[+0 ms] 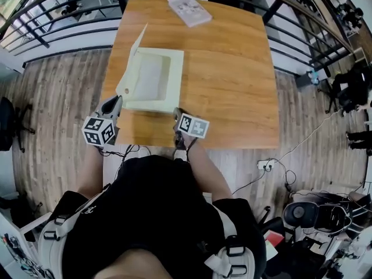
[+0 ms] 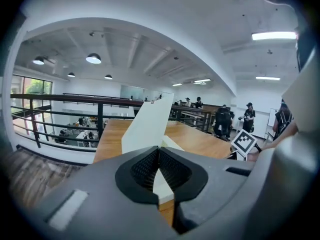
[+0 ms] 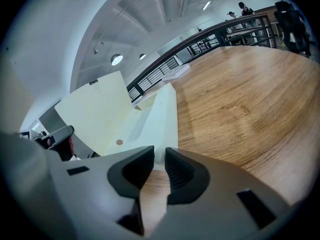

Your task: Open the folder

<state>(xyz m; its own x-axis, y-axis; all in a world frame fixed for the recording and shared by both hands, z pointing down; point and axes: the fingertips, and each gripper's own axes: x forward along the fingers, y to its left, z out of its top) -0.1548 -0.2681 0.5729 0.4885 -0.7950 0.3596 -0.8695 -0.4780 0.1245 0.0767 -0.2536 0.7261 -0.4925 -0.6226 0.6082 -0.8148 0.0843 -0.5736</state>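
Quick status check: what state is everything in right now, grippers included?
Folder cover: lifted, standing steeply off the base.
Folder base: lying flat, inside exposed.
Left gripper: shut on folder cover.
Right gripper: jaws slightly apart at base's near corner.
Booklet: closed, flat.

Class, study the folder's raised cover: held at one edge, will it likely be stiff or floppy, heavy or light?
Probably fairly stiff: pinched at its edge by the left gripper, the cover stands up flat without sagging. Likely light, since it looks like one thin sheet. The base might slide on the smooth wooden table.
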